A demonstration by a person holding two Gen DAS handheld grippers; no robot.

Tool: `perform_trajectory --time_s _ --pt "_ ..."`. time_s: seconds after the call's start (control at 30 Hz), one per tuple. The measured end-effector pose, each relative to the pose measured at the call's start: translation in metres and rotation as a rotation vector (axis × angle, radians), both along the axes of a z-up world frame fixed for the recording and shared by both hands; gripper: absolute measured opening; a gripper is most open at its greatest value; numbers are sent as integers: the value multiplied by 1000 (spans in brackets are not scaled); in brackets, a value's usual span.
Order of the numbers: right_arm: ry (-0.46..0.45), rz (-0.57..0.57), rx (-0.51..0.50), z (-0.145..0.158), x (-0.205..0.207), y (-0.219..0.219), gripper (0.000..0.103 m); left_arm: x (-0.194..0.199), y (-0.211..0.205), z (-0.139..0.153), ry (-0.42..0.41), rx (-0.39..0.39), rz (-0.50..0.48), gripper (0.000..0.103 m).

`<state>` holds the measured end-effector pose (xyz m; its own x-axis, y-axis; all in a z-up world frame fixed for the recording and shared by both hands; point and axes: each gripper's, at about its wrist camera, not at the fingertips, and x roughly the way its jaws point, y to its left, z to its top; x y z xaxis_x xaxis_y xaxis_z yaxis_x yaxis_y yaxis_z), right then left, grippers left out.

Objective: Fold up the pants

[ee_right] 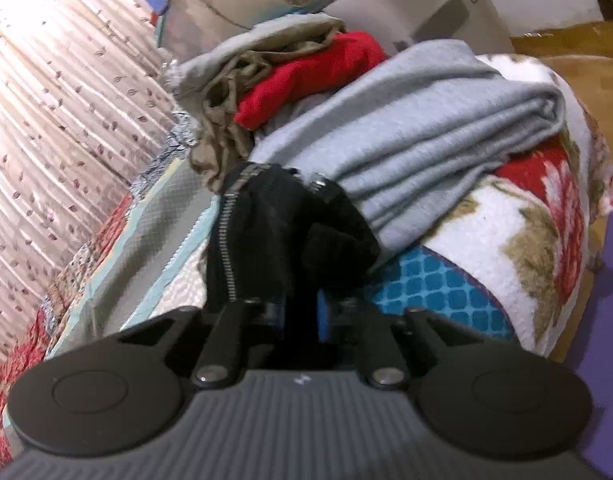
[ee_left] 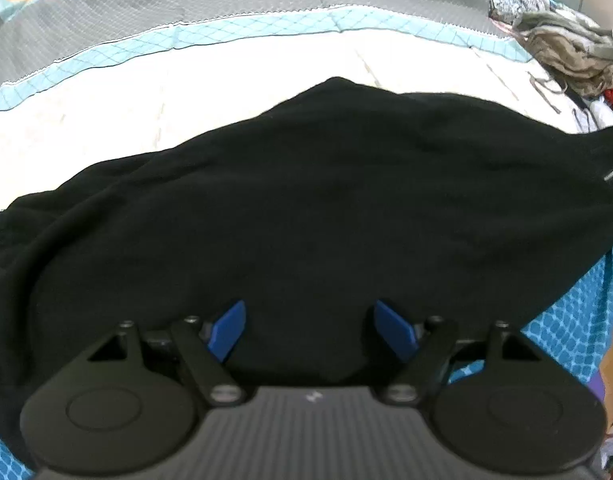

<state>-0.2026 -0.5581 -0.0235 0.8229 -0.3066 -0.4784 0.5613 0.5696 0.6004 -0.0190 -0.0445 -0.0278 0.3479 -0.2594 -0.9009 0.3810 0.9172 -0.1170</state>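
Right hand-held gripper [ee_right: 300, 312]: jaws drawn nearly together on a bunched end of the black pants [ee_right: 282, 240], at the part that carries a metal zipper [ee_right: 226, 240]; the pads themselves are hidden by the cloth. Left hand-held gripper [ee_left: 310, 330]: blue fingers [ee_left: 228, 330] set wide apart, pointing steeply down over the middle of the pants [ee_left: 306, 208], with nothing pinched between them; whether the tips touch the cloth cannot be told.

Risks, as judged. The right grip appears to take a thick wad rather than one clean edge, so a pull may drag several layers at once and leave the fold crooked, or the wad may slip out. The zipper could snag on neighbouring laundry, since the held end lies just beside a folded grey garment [ee_right: 426, 120]. With the left jaws not closed, the body of the pants is unanchored and may slide across the bed [ee_left: 226, 92] toward its near edge when the right hand pulls.

The pants: black, soft, matt; spread broadly over the pale quilt, with shallow wrinkles and an uneven far outline rising to a peak; the near part hangs toward the blue-patterned edge [ee_left: 578, 312]. A pile of olive and red clothes [ee_right: 290, 76] lies beyond.
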Motion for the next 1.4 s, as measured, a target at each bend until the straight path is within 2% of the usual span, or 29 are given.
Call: perform_trajectory --time_s 0.1,0.23,0.37,0.47,0.5,0.57,0.63,0.67,0.7,0.73,0.77,0.8,0.83,0.93,1.07,1.27,1.33,1.4 --pt "6 43 -115 24 6 26 13 2 11 7 -5 -43 19 73" --pt "-37 164 -244 64 21 73 13 7 32 22 -9 -164 54 73" --pt "-74 367 -369 93 48 142 13 13 57 33 15 -322 94 73" --pt "-70 568 -438 96 75 204 13 15 72 31 46 -412 114 73" --pt "-47 644 -450 92 85 225 13 16 75 29 53 -431 116 73" --pt "58 776 -497 70 106 268 14 15 79 26 64 -451 114 73" --pt "221 945 -546 31 127 308 17 15 78 21 73 -450 105 73" --pt "334 1019 -581 6 135 326 19 13 78 19 79 -448 101 73" --pt "408 1035 -640 -9 137 339 23 12 79 18 82 -449 96 73" --pt "402 1019 -748 -13 128 351 27 10 81 19 80 -452 91 74" --pt "388 1029 -811 -9 121 358 33 7 84 20 71 -454 86 76" --pt "371 1058 -812 -3 116 359 48 5 87 20 63 -455 85 76" --pt "334 1082 -784 5 110 356 54 3 90 19 60 -456 88 77" --pt "243 1105 -668 27 100 339 53 8 88 14 87 -472 100 76" --pt "190 1003 -568 41 93 311 52 16 66 15 97 -465 51 76" --pt "181 724 -486 43 74 257 52 46 22 13 100 -417 4 84" --pt "193 630 -467 41 71 238 54 57 9 3 130 -411 13 84" --pt "198 564 -442 35 72 220 54 61 -3 -7 156 -408 14 76"
